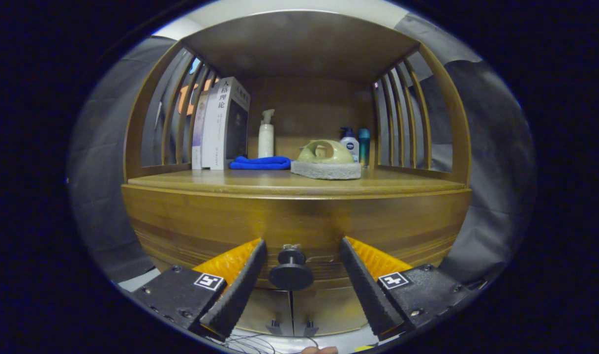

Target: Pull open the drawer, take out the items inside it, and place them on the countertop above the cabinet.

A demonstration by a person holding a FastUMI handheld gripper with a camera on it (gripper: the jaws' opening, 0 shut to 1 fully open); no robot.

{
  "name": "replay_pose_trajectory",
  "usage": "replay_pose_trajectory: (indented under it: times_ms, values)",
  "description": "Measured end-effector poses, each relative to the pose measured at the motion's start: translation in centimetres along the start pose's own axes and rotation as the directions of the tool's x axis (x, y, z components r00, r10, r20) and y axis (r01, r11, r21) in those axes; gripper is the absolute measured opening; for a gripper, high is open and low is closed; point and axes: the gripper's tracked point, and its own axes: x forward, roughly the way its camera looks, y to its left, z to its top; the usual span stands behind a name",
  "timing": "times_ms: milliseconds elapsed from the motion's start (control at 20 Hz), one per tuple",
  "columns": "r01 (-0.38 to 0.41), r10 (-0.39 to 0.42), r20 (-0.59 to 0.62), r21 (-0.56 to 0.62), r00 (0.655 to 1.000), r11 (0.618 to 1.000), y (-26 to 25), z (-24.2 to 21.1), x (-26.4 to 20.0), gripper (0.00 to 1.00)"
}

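- Gripper (303, 255) fingers spread either side of the drawer knob (290, 270), not pressing it.
- Drawer (299, 223) sits closed beneath the countertop (260, 183); contents hidden, so progress is unclear.

Drawer (299, 221) contents hidden behind its closed front; bottles (354, 145) partly behind sponge (326, 169)

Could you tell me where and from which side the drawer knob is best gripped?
Grip the drawer knob on its round head, straight from the front. It juts out on a short stem between the open fingers of the tool, so closing squarely should pinch both sides.
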Motion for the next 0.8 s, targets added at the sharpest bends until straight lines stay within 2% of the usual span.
replay_pose_trajectory:
  times_ms: [250, 400, 600, 800]
  values:
    - [0.002, -0.002, 0.003, -0.005, 1.0, 1.0, 0.0, -0.1, 0.2, 1.0]
    - [-0.004, 0.004, -0.047, -0.002, 0.999, 1.0, 0.0, -0.2, 0.0, 0.99]
    - [-0.158, 0.162, -0.081, 0.051, 0.983, 0.986, -0.2, 1.9, -2.9, 0.99]
    - [-0.219, 0.218, 0.03, 0.043, 0.975, 0.975, -5.9, 6.7, -9.9, 0.99]
